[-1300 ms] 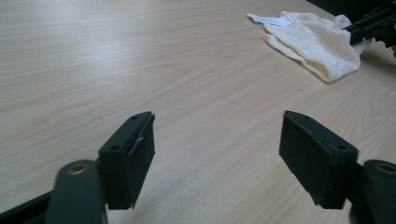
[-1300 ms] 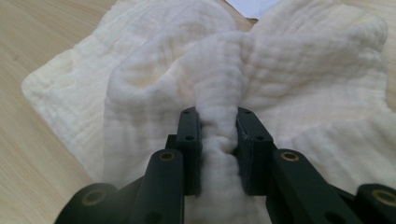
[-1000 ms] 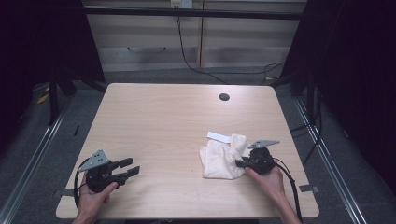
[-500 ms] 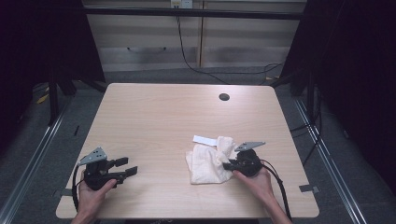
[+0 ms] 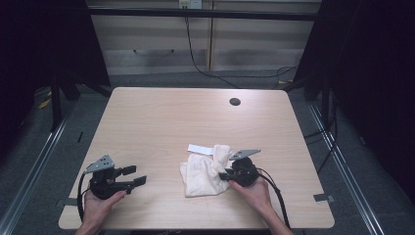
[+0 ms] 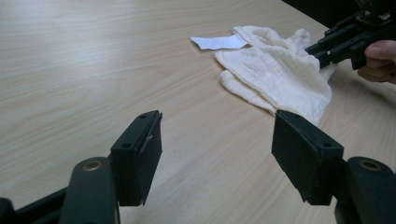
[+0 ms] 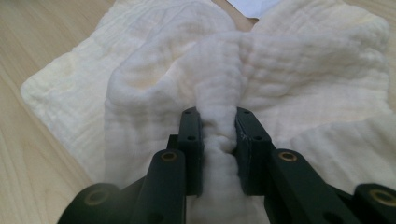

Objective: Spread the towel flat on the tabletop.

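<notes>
White cloth (image 5: 203,172) pinched by right hand-held gripper (image 5: 224,175), paper slip (image 5: 200,149) adjacent; left hand-held gripper (image 5: 138,176) opening, empty.

The high view looks forward and down on the whole worktop (image 5: 161,122) from above its near edge. The left gripper view skims low across it toward the cloth (image 6: 280,74), shared by all views; the right gripper view sits close against that cloth.

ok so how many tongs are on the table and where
2. The left tongs sit near the table's front left corner, jaws open with nothing between them. The right tongs are at front centre-right, clamped on the white cloth.
</notes>
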